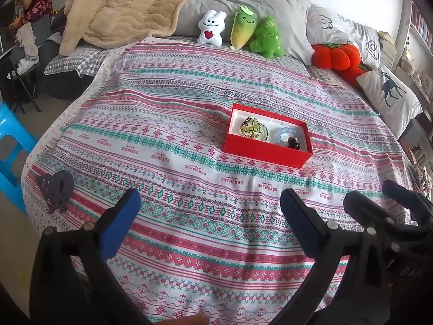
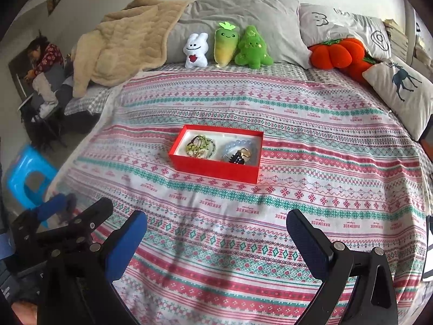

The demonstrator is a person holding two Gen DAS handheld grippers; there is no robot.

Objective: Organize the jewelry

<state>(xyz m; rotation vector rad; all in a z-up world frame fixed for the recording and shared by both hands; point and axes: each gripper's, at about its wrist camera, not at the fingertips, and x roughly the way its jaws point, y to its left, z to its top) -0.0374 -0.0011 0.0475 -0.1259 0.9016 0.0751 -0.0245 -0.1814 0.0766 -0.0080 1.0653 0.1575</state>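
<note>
I hold my left gripper (image 1: 209, 205) and right gripper (image 2: 216, 227) spread apart, empty, near the bedspread's (image 2: 311, 140) front edge, since the red box (image 2: 216, 169) mid-bed already holds the jewelry (image 2: 200, 145).

- A red rectangular cardboard box (image 2: 216, 168) sits mid-bed on the patterned red-and-green striped bedspread (image 2: 297, 216).
- Inside it, a tangled green beaded necklace (image 2: 200, 146) lies left of a pale blue bead bracelet (image 2: 239, 145).
- Three small plush toys (image 2: 227, 47) stand behind, against a grey pillow (image 2: 243, 10).
</note>
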